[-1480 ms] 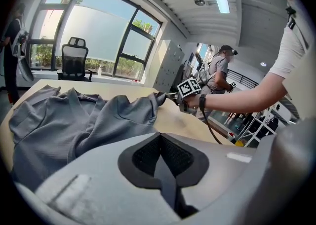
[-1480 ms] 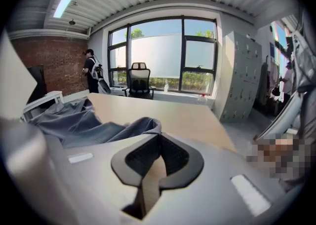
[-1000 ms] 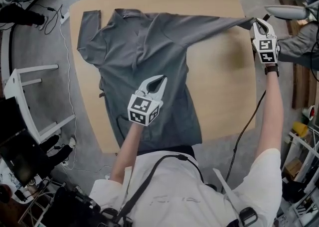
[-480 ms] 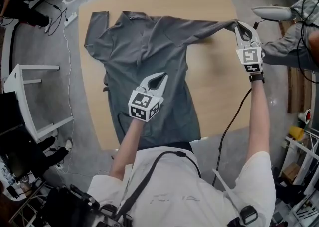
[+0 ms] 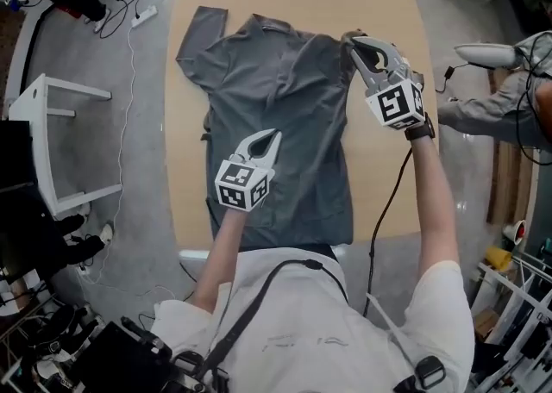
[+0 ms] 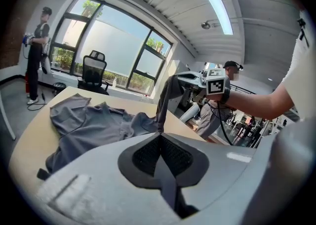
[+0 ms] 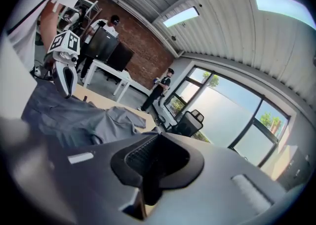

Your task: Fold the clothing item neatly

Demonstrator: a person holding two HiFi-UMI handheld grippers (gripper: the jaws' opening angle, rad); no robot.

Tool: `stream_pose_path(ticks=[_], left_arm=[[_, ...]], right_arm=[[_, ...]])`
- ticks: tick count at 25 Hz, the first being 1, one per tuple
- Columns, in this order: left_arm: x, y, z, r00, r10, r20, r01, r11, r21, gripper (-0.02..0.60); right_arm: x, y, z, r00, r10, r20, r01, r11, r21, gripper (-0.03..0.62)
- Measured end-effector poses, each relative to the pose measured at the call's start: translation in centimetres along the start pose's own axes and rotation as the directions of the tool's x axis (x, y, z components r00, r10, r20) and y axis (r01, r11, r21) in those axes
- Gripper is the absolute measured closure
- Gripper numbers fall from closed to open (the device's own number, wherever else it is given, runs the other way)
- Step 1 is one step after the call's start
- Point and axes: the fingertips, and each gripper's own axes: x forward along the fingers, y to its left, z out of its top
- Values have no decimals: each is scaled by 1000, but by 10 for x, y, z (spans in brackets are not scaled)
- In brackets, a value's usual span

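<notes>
A grey shirt [image 5: 276, 124] lies spread flat on the wooden bench [image 5: 388, 184], collar at the far side. The right tongs [image 5: 355, 43] are clamped on the cuff of its right sleeve [image 6: 164, 101], holding it up above the shirt's far right shoulder. The left tongs [image 5: 274, 135] are closed and empty over the shirt's middle.

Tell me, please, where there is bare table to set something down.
Widest bare table: between the shirt and the right edge, nearer you than the right gripper. A narrow strip runs along the left edge. The shirt crowds the middle.
</notes>
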Motion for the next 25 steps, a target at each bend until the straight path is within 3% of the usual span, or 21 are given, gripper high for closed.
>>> stream_pose_path(ticks=[3, 6, 9, 13, 16, 18, 20, 22, 24, 25], left_arm=[[-24, 22, -6, 998, 56, 19, -55, 998, -39, 581], [-44, 47, -13, 993, 109, 33, -107, 991, -75, 581], [-63, 74, -21, 986, 164, 38, -159, 980, -116, 581], [-90, 111, -33, 969, 245, 38, -236, 957, -167, 581], [-104, 135, -39, 955, 296, 34, -284, 939, -192, 581], [-109, 147, -41, 949, 314, 27, -303, 933, -195, 581], [-110, 155, -42, 946, 325, 19, -315, 929, -193, 581], [-108, 163, -45, 942, 336, 11, -328, 925, -194, 581], [-103, 167, -47, 941, 338, 3, -331, 923, -194, 581], [-98, 168, -46, 943, 333, -1, -327, 926, -190, 581]], right_arm=[[34, 42, 38, 992, 120, 51, -116, 991, -72, 583], [69, 100, 71, 966, 247, 77, -230, 956, -180, 583], [99, 176, 92, 918, 391, 68, -355, 885, -299, 583], [130, 285, 101, 823, 567, 21, -522, 771, -364, 583], [147, 344, 91, 777, 629, -25, -607, 737, -298, 572], [154, 365, 81, 764, 644, -50, -638, 740, -212, 440], [154, 372, 73, 767, 639, -64, -640, 754, -145, 350], [146, 371, 64, 780, 622, -69, -625, 773, -107, 300], [131, 366, 64, 789, 614, -33, -615, 789, -15, 256], [121, 362, 68, 792, 611, 1, -610, 790, 53, 192]])
